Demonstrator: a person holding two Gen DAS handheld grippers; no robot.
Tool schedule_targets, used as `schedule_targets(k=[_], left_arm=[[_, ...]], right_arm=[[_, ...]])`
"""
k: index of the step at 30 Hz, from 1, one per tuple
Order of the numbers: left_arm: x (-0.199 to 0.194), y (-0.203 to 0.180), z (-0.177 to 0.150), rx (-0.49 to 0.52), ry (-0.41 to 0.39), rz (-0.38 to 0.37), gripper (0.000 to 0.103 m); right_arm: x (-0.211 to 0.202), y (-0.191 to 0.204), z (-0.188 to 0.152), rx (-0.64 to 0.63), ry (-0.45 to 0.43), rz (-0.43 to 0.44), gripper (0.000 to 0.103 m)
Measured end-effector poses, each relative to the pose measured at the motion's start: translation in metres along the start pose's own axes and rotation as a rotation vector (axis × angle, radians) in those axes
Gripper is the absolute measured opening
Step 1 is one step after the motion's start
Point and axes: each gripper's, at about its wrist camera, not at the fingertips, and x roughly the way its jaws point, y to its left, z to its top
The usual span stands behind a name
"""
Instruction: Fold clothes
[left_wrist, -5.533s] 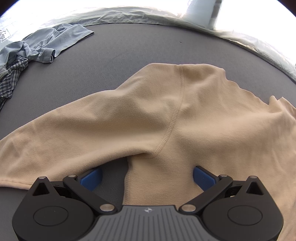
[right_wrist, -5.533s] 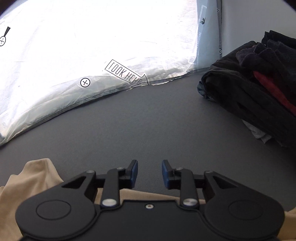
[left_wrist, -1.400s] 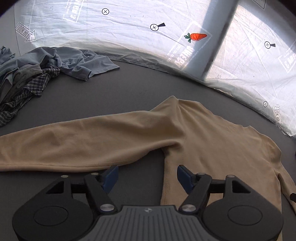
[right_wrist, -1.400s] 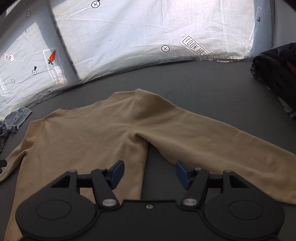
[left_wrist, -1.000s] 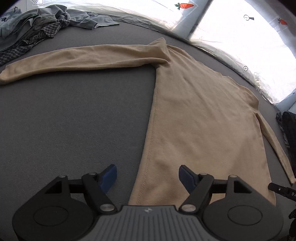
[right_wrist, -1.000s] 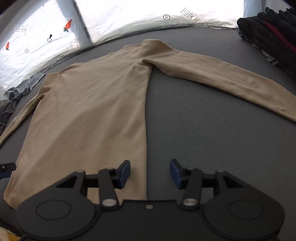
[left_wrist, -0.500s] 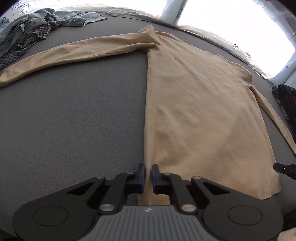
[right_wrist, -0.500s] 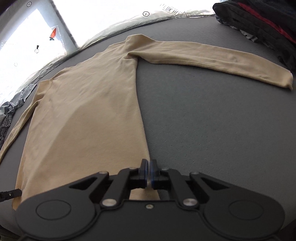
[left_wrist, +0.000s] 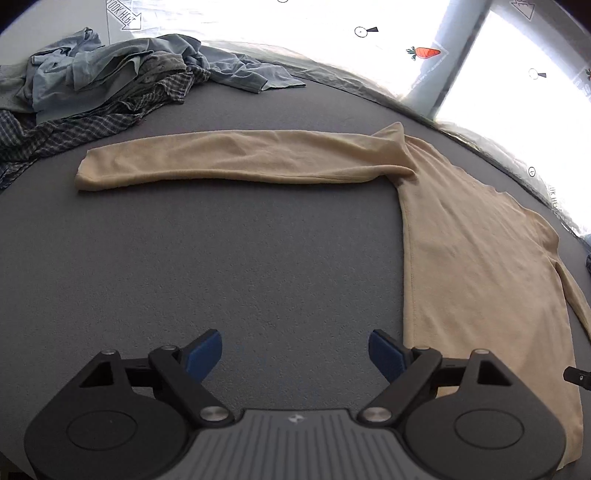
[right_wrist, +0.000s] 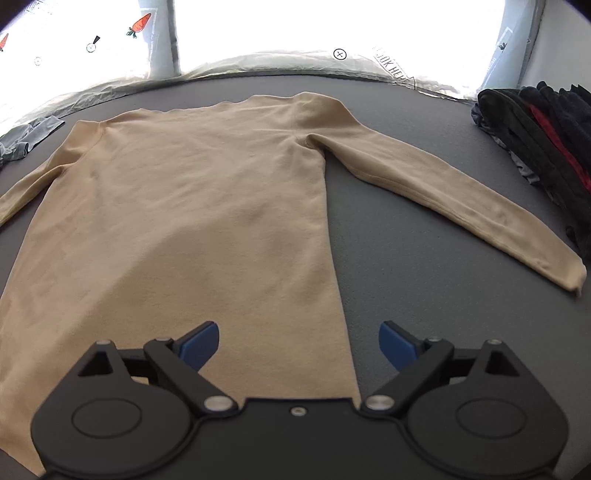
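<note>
Left tongs (left_wrist: 295, 352): jaws wide apart and opening, blue pads (left_wrist: 203, 350) clear of everything; only bare grey tabletop (left_wrist: 221, 258) lay between them, the shirt's side edge just beside the right-hand pad. Nothing was held.

Right tongs (right_wrist: 299, 347): jaws wide apart and opening, over the lower right corner of the shirt; the shirt's side edge ran between the pads, neither pad pressing on it. Nothing was held.

Tan long-sleeved shirt (right_wrist: 192, 206): lay flat on the tabletop, body smoothed, both sleeves stretched outward, one sleeve (left_wrist: 236, 158) straight toward a heap of blue and checked clothes (left_wrist: 103, 85), the other sleeve (right_wrist: 443, 195) angled toward a pile of dark clothes (right_wrist: 546, 129).

Writing: white plastic sheeting (right_wrist: 332, 29) behind the tabletop bore an arrow label reading "LOOK HERE" (right_wrist: 393, 68), carrot pictures (left_wrist: 424, 52) and small circled cross marks. Other print on it was too small to read.
</note>
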Motion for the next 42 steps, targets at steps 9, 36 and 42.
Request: schedule_targets(k=[9,36,42], left_arm=[[0.028,0.088,0.084,-0.249,-0.146,0.203,0.091],[0.048,0.135,0.089,-0.362,-0.148,0.437,0.005],[0.039,0.129,0.1,-0.42,-0.165,0.388,0.004]], right_arm=[[0.034,0.032,0.037,-0.015,-0.034,-0.043,0.103],[0.063,0.04,0.043,0.11,-0.056,-0.012,0.103],[0.062,0.04,0.039,0.127,-0.083,-0.015,0.103]])
